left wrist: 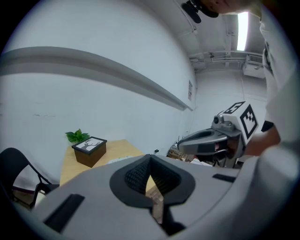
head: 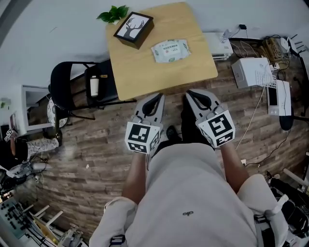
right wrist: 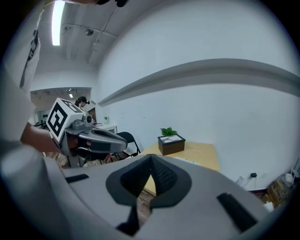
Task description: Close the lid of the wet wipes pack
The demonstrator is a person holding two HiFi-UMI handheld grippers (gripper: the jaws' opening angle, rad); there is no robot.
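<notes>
Table (head: 159,77) bears wipes pack (head: 170,50), seemingly shut, clearest from head view.

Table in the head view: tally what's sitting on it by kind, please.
Wet wipes pack: 1
Deer-picture box: 1
Green plant: 1
Total: 3
</notes>
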